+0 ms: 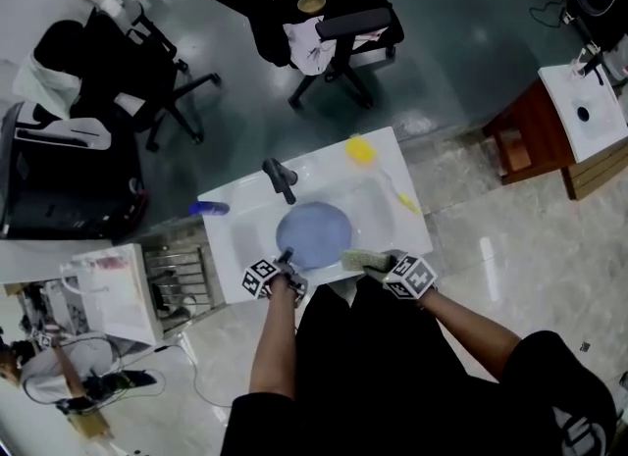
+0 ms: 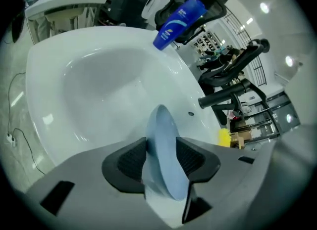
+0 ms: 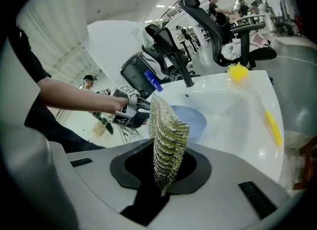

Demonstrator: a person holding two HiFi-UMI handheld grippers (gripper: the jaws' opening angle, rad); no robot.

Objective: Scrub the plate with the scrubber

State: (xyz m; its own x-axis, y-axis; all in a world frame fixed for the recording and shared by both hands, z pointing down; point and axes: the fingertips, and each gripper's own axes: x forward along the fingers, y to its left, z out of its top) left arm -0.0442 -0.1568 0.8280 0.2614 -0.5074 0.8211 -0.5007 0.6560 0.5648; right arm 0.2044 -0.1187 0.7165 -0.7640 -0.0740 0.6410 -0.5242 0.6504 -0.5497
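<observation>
Plate: one round pale-blue plate (image 1: 314, 233), in the basin of the one white sink (image 1: 388, 155), centre of the head view.
Scrubber: one silver-green metal mesh scrubber (image 3: 168, 130), just beside the plate's lower right edge.
Left hand-held gripper (image 2: 162, 164): jaws wide, the plate's near rim tilted between them.
Right hand-held gripper (image 3: 166, 169): closed on the scrubber.
Sink rim: one blue bottle (image 1: 209, 209) at left, one black tap (image 1: 281, 177) at top, one yellow fluffy thing (image 1: 360, 150) and one yellow stick (image 1: 408, 204) at right.
</observation>
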